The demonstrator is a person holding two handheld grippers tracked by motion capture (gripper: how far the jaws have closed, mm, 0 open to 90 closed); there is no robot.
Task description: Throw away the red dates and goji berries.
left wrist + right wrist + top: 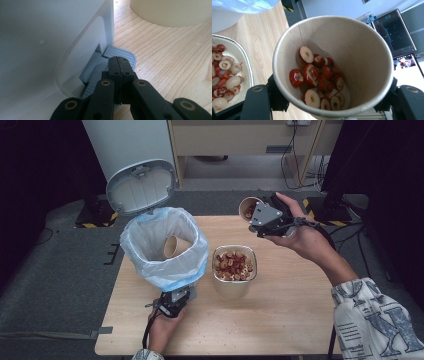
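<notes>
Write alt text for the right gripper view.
A brown paper cup clamped between the right gripper's black jaws holds red sliced fruit pieces. At left, a container of the same fruit sits on the wooden table; a monitor stands behind.

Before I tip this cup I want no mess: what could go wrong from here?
The paper cup in the right gripper holds red fruit slices and is already tilted; slices could fall on the table instead of into the container. The left gripper, jaws shut, presses the pedal that likely keeps the bin lid up; if it slips, the lid may drop.
</notes>
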